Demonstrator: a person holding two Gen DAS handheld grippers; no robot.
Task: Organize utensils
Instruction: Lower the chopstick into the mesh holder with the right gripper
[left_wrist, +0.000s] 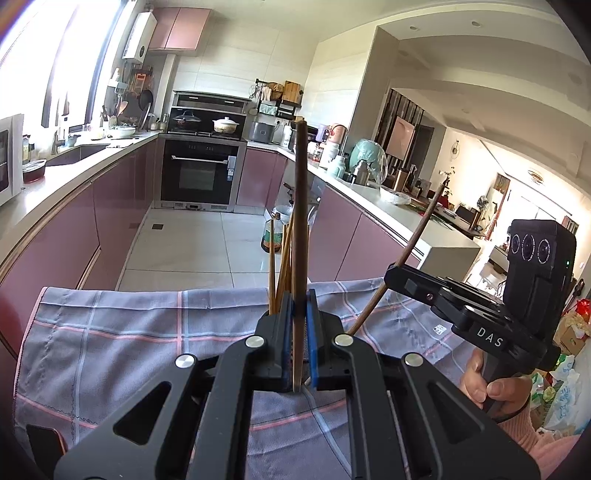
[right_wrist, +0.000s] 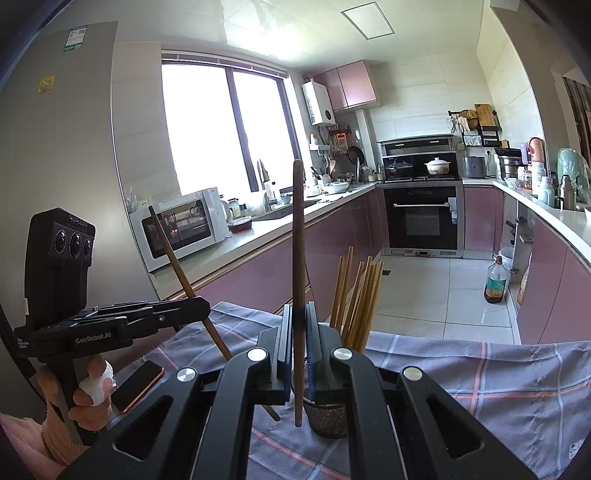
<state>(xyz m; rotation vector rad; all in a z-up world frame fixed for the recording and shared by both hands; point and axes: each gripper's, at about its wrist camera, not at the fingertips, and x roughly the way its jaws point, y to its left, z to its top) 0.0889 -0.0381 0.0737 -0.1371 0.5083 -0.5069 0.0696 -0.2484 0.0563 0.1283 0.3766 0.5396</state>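
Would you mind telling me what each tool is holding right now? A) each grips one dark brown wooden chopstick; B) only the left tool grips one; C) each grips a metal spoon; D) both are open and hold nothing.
A: the left tool clamps a dark brown wooden chopstick, and the right tool clamps another dark chopstick.

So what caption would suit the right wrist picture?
Right gripper holds a dark wooden chopstick upright beside a mesh holder of light bamboo chopsticks.

Two dark brown chopsticks, each pinched upright: one (left_wrist: 300, 221) points to twelve o'clock, the other (right_wrist: 298, 266) likewise. At one o'clock of the latter, light wooden chopsticks (right_wrist: 356, 299) stand bundled in a dark mesh holder (right_wrist: 327, 421).
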